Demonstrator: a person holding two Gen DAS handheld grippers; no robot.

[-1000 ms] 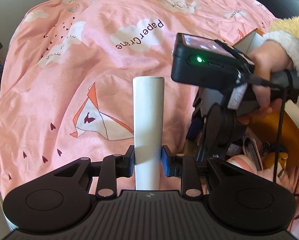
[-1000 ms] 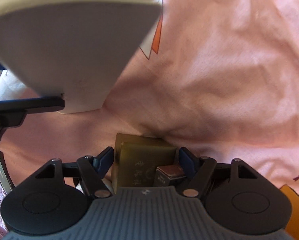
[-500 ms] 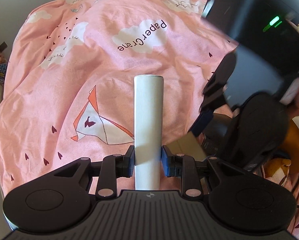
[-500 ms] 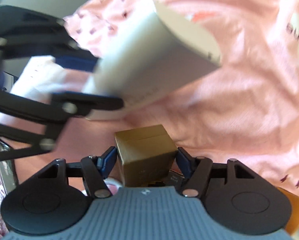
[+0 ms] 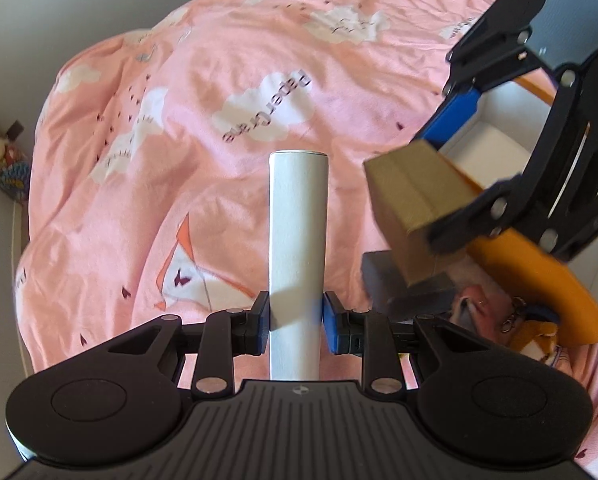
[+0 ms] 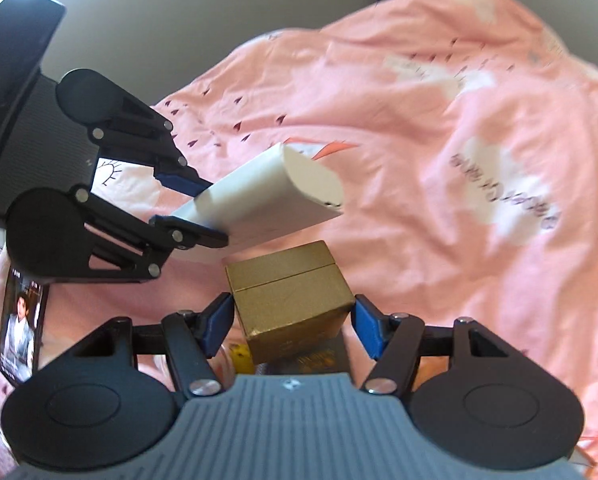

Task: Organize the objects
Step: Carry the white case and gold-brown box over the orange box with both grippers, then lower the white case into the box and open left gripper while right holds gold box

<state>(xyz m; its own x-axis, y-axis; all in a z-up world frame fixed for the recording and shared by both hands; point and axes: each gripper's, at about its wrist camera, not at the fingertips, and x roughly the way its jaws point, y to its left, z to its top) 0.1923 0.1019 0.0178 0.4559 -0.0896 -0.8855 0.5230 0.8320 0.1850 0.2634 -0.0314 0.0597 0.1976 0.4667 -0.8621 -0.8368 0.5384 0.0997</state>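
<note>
Objects are clamped clear of the bed (image 5: 259, 80) for sorting: my left gripper (image 5: 295, 316) jaws hold the white tube (image 5: 297, 232), my right gripper (image 6: 291, 320) jaws the gold box (image 6: 291, 300).

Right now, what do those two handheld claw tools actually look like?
The left gripper and right gripper match: black plastic linkage arms with silver rivets, round discs either side, a ribbed body bearing a small round emblem, and fingers tipped with blue pads. No hand, sleeve or cable shows in these views.
</note>
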